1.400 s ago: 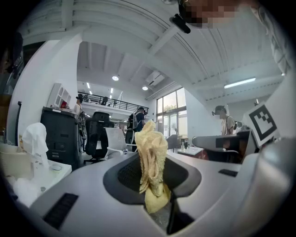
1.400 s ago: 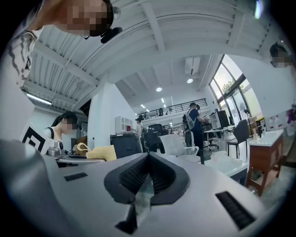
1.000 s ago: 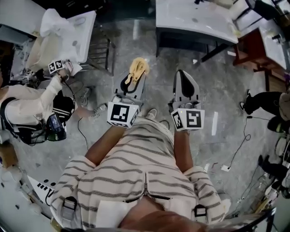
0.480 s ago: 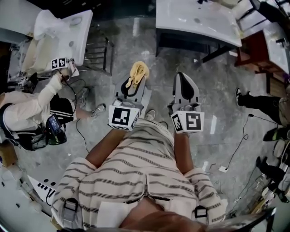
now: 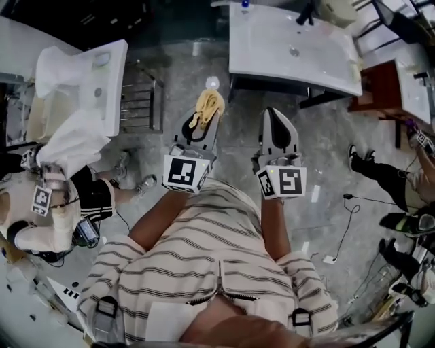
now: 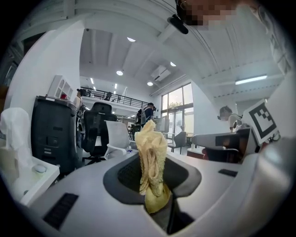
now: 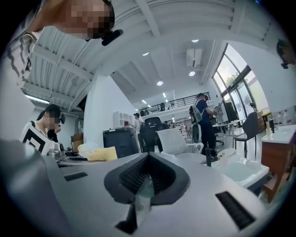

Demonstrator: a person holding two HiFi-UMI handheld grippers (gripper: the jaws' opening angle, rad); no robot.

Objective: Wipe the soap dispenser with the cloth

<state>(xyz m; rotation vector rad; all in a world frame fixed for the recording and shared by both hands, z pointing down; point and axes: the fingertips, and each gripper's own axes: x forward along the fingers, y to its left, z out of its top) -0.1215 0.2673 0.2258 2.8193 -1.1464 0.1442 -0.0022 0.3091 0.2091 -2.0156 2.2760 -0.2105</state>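
Observation:
My left gripper (image 5: 206, 114) is shut on a crumpled yellow cloth (image 5: 209, 104), which sticks out past its tips. In the left gripper view the cloth (image 6: 151, 152) stands upright between the closed jaws of the left gripper (image 6: 156, 194). Beside it my right gripper (image 5: 273, 114) is shut, and the right gripper view shows nothing held in its jaws (image 7: 147, 163). Both point toward a white sink counter (image 5: 272, 51) ahead, which has a black faucet (image 5: 306, 13) and a small blue-capped bottle (image 5: 244, 5) at its back edge. I cannot pick out the soap dispenser for certain.
A second white sink (image 5: 109, 68) and a metal rack (image 5: 139, 102) stand at the left, with another person (image 5: 54, 204) beside them. At the right are a brown table (image 5: 387, 88), someone's legs (image 5: 380, 173) and cables (image 5: 346, 224) on the floor.
The view has moved forward: the white sink counter ahead is nearer and shows more fully. Both grippers keep the same pose, cloth still held. The person at the left has shifted.

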